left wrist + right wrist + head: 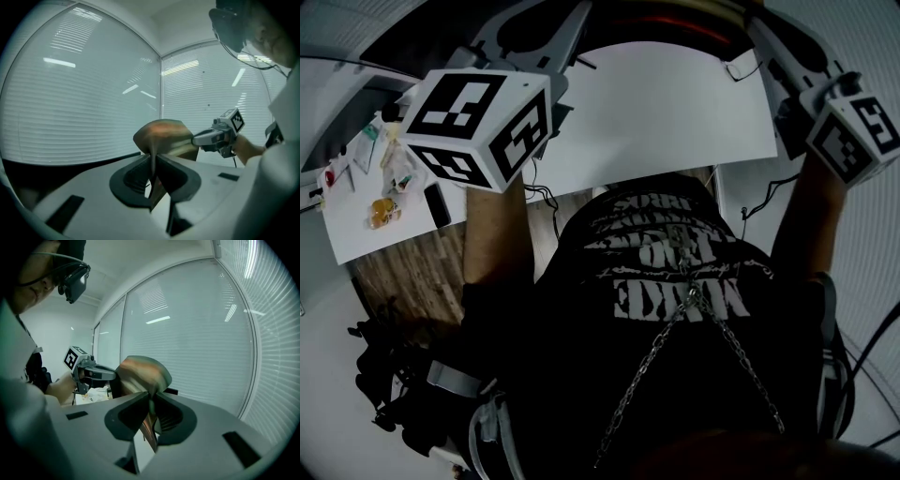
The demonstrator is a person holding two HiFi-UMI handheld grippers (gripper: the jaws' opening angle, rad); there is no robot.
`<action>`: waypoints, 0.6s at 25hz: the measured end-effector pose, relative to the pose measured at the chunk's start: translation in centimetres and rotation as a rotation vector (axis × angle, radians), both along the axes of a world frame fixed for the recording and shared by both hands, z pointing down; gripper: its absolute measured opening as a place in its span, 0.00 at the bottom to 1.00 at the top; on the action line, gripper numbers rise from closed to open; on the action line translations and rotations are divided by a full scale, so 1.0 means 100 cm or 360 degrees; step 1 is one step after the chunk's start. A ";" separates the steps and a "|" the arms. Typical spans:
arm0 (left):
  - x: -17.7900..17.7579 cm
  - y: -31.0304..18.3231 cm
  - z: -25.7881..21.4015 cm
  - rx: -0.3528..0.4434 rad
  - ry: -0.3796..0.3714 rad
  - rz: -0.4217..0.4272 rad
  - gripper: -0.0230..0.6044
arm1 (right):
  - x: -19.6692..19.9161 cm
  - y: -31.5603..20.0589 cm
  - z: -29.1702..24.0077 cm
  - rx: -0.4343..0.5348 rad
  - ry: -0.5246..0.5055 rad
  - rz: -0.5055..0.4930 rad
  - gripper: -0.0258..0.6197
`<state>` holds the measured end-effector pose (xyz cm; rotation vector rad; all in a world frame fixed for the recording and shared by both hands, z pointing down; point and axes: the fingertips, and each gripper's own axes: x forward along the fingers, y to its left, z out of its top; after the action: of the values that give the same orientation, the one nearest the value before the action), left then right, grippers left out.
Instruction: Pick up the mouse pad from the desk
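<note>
The left gripper point(153, 164) is clamped on one edge of the pad point(164, 133). The edge is pinched between the jaws, and the sheet curls upward beyond them. The right gripper point(151, 405) is clamped on the opposite edge in the same way. The pad is suspended in the air between the two grippers, bowed, with the blinds point(84, 93) behind it. In the head view, the white desk point(675, 122) is seen beneath the grippers.

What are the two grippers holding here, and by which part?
Both are shut on the mouse pad: the left gripper pinches one edge, the right gripper the opposite edge, the pad bowed between them.
</note>
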<state>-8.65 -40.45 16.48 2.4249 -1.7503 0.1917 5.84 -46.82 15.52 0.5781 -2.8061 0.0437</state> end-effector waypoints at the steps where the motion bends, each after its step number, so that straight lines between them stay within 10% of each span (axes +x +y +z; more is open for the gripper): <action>1: 0.000 -0.004 0.003 -0.0009 0.0004 -0.0002 0.11 | 0.001 -0.003 0.003 -0.0015 0.0003 -0.0002 0.10; 15: -0.008 -0.066 0.147 -0.0436 0.0253 -0.0103 0.11 | -0.007 -0.069 0.135 -0.0400 0.0207 -0.0027 0.10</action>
<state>-9.42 -47.04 31.13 2.1272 -1.6138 0.2100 5.10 -53.71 29.02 0.4781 -2.6245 0.3379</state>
